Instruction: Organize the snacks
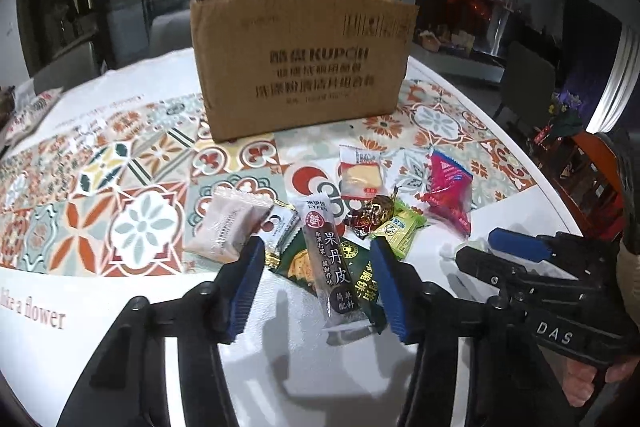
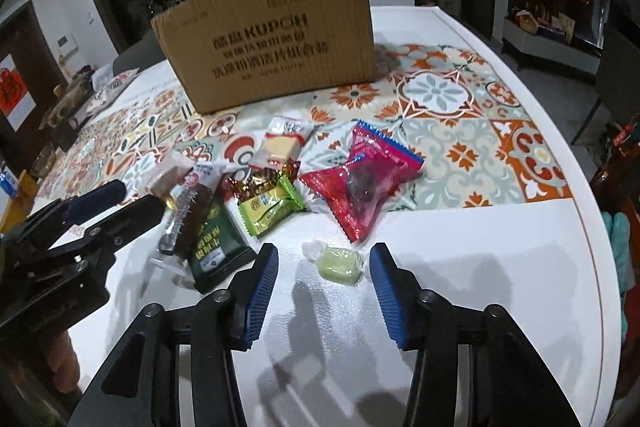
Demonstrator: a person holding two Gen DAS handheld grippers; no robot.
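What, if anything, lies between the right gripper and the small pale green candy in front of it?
Nothing visible does. The right gripper is open, and the pale green candy lies on bare white table just ahead of its fingertips, apart from the other snacks.

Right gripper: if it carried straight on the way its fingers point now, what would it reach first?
Most likely the small pale green wrapped candy, lying on the white table between the open fingers of the right gripper. Beyond it lies the red snack packet. Depth is uncertain in the fisheye.
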